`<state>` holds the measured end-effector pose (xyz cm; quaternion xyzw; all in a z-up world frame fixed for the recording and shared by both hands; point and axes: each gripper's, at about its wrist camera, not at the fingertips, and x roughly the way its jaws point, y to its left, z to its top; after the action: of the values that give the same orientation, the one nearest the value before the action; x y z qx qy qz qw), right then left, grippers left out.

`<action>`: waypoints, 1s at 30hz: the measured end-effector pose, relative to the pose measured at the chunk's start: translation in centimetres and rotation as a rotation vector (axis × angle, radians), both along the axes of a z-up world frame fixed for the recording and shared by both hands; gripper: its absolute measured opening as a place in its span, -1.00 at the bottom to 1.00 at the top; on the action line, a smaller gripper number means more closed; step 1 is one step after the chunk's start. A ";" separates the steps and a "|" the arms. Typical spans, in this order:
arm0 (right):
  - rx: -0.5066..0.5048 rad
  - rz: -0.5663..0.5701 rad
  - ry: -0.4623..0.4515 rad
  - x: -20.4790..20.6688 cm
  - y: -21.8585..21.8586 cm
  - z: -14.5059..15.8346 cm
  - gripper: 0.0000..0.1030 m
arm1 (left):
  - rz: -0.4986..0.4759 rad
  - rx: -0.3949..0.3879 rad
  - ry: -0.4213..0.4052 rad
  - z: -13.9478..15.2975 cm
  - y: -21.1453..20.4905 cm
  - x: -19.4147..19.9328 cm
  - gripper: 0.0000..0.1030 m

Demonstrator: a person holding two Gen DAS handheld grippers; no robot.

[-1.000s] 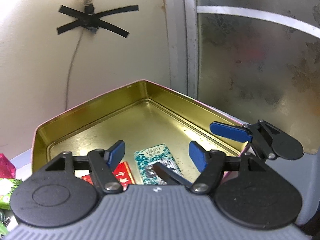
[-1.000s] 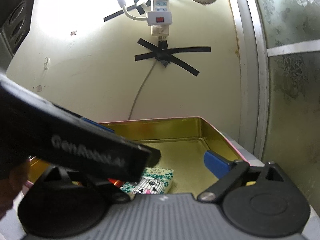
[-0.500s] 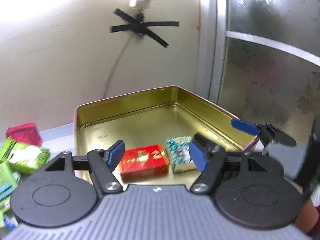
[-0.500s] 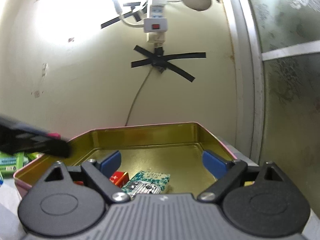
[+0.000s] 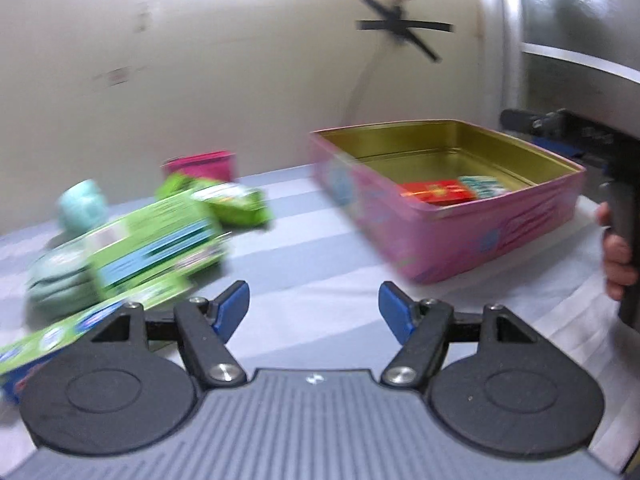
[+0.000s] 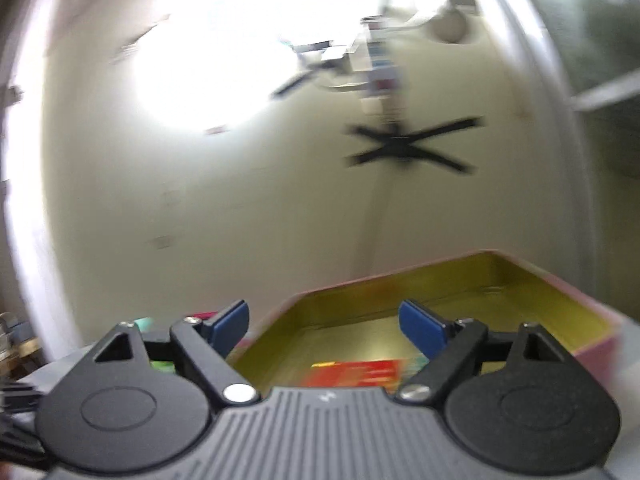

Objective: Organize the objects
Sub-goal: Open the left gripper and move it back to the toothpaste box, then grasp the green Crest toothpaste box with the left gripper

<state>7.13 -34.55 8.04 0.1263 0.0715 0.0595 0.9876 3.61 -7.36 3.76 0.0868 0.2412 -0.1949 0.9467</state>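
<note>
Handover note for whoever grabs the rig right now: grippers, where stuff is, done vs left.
Left gripper: open, empty, over bare table.
Right gripper: empty, jaws closing on nothing, at the pink tin.
Done: red box and a teal patterned box lie in the tin.
Left: green packets, green carton, mint items, magenta pack lie on the table left of the tin.
</note>
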 end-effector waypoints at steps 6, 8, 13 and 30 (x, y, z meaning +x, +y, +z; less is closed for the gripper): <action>-0.125 0.281 0.058 1.8 9.4 0.5 0.74 | 0.227 -0.057 -0.112 1.2 7.6 -1.4 0.77; -0.149 0.360 0.114 3.2 11.9 -0.3 0.75 | 0.328 -0.066 -0.160 1.8 10.2 -1.8 0.79; -0.288 0.522 0.224 5.3 18.0 -2.8 0.87 | 0.517 -0.052 -0.185 2.0 15.4 -1.7 0.90; -0.442 0.705 0.354 11.6 26.6 -5.6 0.91 | 0.497 -0.311 0.099 -2.3 18.6 2.5 0.92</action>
<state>18.76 -7.97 2.49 -0.1115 0.2888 0.3532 0.8828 6.14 11.29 1.42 -0.1307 0.2683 0.0045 0.9544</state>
